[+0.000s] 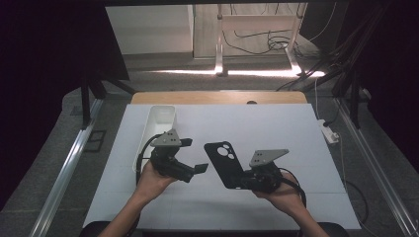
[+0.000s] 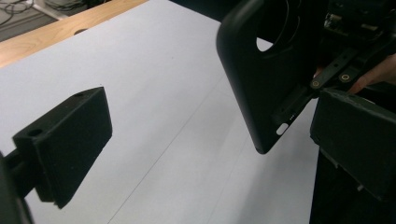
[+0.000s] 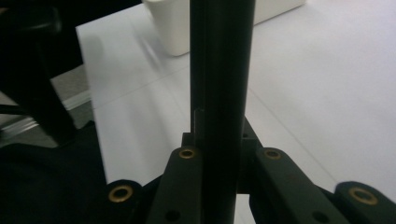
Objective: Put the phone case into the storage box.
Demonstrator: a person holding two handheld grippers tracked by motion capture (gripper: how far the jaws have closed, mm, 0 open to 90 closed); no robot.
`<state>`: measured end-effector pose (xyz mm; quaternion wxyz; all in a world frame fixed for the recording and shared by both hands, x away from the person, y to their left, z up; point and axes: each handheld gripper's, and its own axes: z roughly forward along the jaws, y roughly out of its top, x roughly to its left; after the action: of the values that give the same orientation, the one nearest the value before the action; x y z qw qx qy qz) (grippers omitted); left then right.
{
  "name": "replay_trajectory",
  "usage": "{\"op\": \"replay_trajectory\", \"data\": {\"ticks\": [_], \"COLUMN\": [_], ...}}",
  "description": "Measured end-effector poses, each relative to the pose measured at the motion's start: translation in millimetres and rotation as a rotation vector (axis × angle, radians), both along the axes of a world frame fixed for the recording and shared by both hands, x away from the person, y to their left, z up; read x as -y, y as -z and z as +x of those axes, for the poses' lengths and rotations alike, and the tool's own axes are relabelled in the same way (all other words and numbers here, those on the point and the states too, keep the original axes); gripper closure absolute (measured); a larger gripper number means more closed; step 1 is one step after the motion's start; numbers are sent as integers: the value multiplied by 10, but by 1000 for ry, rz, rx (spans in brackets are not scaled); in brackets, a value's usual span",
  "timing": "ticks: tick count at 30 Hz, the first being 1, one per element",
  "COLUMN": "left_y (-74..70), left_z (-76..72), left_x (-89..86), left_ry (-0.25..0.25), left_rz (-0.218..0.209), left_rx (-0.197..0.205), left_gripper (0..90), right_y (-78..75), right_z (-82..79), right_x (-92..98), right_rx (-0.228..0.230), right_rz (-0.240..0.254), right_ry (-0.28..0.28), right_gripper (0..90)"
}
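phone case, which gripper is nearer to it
Right. The right gripper is shut on the black phone case at its lower end. The left gripper is open just beside it, not touching.

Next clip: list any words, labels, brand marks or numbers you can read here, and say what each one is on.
None can be read.
Black phone case: plain, no brand mark visible.
White bin: no label visible.
Grey plates on the left tongs and right tongs: blank.
Power strip on the floor: too small to tell.
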<state>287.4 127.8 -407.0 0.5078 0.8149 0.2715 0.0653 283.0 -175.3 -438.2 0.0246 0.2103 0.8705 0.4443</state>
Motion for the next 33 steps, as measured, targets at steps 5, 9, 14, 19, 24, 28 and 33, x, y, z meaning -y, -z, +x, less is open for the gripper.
{"op": "replay_trajectory", "data": {"ticks": [5,9,14,19,24,28,33], "left_y": [2,9,9,-7,-6,-11,-17], "left_z": [11,12,4,-11,-17,-13,-11], "left_x": [-31,-27,-26,-29,-26,-37,-48], "left_ry": [6,1,11,45,61,50,47], "left_rz": [-4,2,-18,-41,-57,-78,-87], "left_rx": [1,0,-9,-18,-24,-41,-53], "left_gripper": [0,2,121,328,474,583,670], "right_y": [15,12,12,15,17,15,17], "right_z": [4,-5,-20,-23,-30,-38,-43], "right_x": [5,-2,-19,-31,-44,-52,-64], "right_rx": [-20,-30,-23,-14,-9,-1,6], "right_rz": [15,28,28,27,21,14,10], "right_ry": [-31,-41,-47,-52,-40,-37,-31], "right_gripper": [851,851,851,851,852,852,852]}}
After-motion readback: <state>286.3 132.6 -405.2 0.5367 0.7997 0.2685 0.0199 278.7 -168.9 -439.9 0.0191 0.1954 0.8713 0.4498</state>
